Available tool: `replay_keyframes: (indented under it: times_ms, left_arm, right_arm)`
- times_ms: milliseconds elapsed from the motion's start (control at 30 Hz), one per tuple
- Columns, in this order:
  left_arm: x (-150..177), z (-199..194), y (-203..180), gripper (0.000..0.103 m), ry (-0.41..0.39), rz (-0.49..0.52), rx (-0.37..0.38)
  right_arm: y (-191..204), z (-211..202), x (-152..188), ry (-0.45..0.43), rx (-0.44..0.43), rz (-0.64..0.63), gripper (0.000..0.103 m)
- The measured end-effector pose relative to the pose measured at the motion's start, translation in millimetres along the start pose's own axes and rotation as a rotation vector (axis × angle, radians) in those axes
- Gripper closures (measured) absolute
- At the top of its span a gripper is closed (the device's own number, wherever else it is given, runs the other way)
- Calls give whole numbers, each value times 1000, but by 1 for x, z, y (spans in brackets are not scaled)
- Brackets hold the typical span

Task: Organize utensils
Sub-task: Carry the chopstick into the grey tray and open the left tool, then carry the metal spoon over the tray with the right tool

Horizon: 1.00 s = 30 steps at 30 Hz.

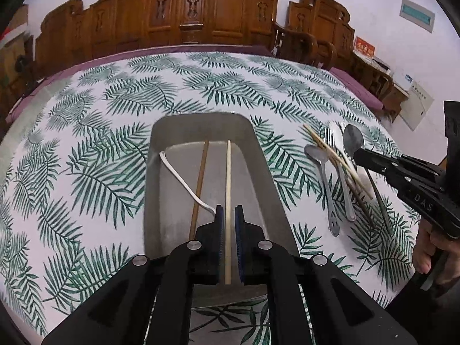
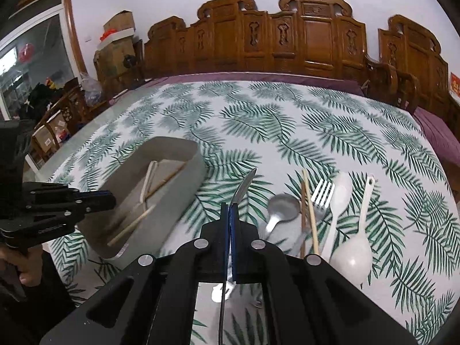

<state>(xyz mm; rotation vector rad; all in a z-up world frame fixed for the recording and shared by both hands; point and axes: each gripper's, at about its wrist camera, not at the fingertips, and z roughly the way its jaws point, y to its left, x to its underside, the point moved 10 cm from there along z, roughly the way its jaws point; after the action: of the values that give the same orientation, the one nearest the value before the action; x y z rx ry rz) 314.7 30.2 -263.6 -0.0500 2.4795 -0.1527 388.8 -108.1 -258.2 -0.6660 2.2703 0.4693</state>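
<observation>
A grey oblong tray [image 1: 260, 155] [image 2: 178, 178] lies on the leaf-print tablecloth. It holds a brown chopstick [image 1: 201, 178], a white utensil [image 1: 178, 174] and a pale chopstick [image 1: 228, 178]. My left gripper [image 1: 229, 215] stands over the tray's near end, its jaws slightly apart around the pale chopstick. My right gripper [image 2: 229, 210] is shut on a metal spoon [image 2: 244, 185], seen edge-on; in the left wrist view its bowl [image 1: 354, 139] shows above the utensil pile.
To the tray's right lie a metal spoon [image 2: 280, 207], a chopstick pair [image 2: 310, 210], a fork [image 2: 321, 195], a white spoon [image 2: 343, 187] and a white rice paddle [image 2: 352, 256]. Carved wooden chairs [image 2: 287, 40] line the far table edge.
</observation>
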Motion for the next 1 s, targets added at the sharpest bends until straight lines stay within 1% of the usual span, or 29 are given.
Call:
replay_keyframes:
  times_ms: [167,300,500,633,700,800,900,1000]
  left_arm:
    - [-9,-14,8,94,-37,3,-1]
    - [-14,-25,18,94,-60,-4,1]
    - [-18,-37,32,94,-86,-15,4]
    - [-20,-40,43,94,-91,-38,3]
    - [-20,-41,48,94,-95,-45,-5]
    - [-20,-43,56,94,-99,-57,-14]
    - [-20,-43,60,94,-99,-63,-18]
    - [-20,-43,61,94,-100,-60,-22]
  right_arm:
    - [20,-3,-14,-7,-11,-24,101]
    - [42,-1,-32,-22,-55,-16,101]
    - [79,12,-53,-30,-110,-28,101]
    - [98,31,-63,-26,-137,-8,101]
    - [107,44,-64,-14,-151,5,101]
    - [118,63,-59,14,-146,1,101]
    - [127,82,-47,55,-130,-22,101]
    - [132,91,-35,80,-104,-61,101]
